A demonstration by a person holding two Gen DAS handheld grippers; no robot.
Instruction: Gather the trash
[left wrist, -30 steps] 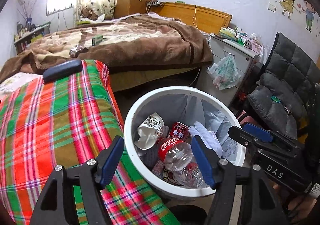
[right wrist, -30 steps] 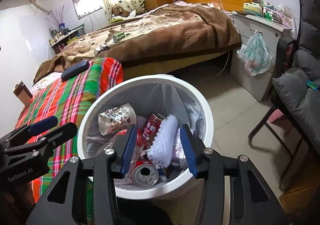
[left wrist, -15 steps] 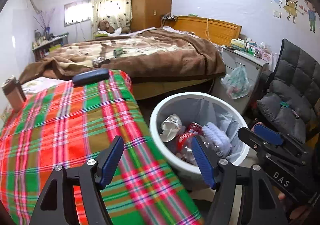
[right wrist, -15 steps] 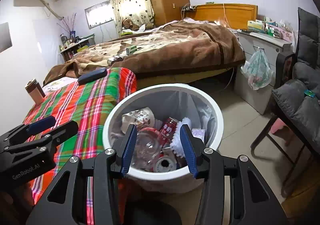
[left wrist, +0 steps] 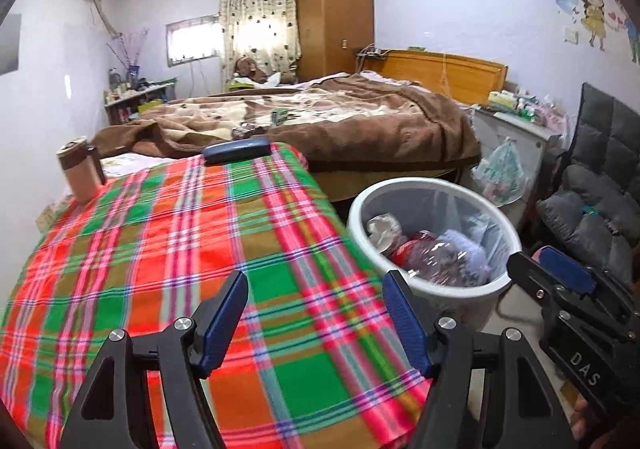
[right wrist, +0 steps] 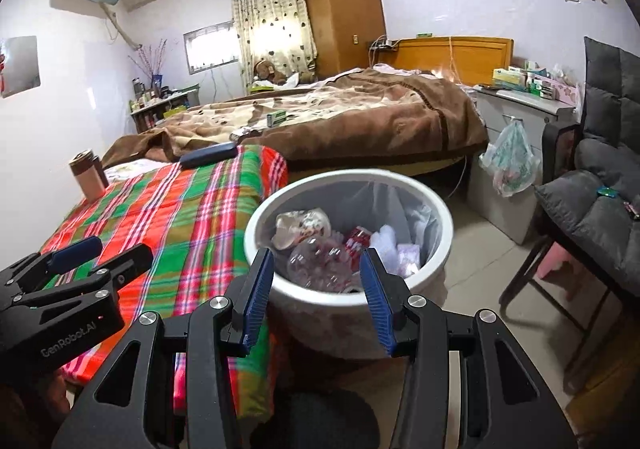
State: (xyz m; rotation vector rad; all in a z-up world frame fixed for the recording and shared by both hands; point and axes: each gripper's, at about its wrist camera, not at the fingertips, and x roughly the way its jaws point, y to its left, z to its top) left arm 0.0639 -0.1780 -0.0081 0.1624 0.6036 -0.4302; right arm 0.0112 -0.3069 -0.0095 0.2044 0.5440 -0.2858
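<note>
A white trash bin (left wrist: 436, 287) lined with a clear bag stands on the floor beside the plaid-covered table (left wrist: 160, 257). It holds a clear bottle (right wrist: 316, 263), a red can (right wrist: 357, 239), a crumpled paper cup (right wrist: 300, 225) and a white brush. It also shows in the right wrist view (right wrist: 340, 295). My left gripper (left wrist: 316, 317) is open and empty above the table's near edge. My right gripper (right wrist: 318, 289) is open and empty, just short of the bin's near rim.
A dark blue case (left wrist: 236, 150) and a brown tumbler (left wrist: 78, 173) are on the table's far side. A bed with a brown blanket (left wrist: 320, 121) lies behind. A grey chair (right wrist: 600, 189) and a cabinet with a hanging plastic bag (right wrist: 510, 157) are right.
Both grippers have pulled back and risen away from the bin. The left one has swung left over the plaid table. Both stay open and empty.
</note>
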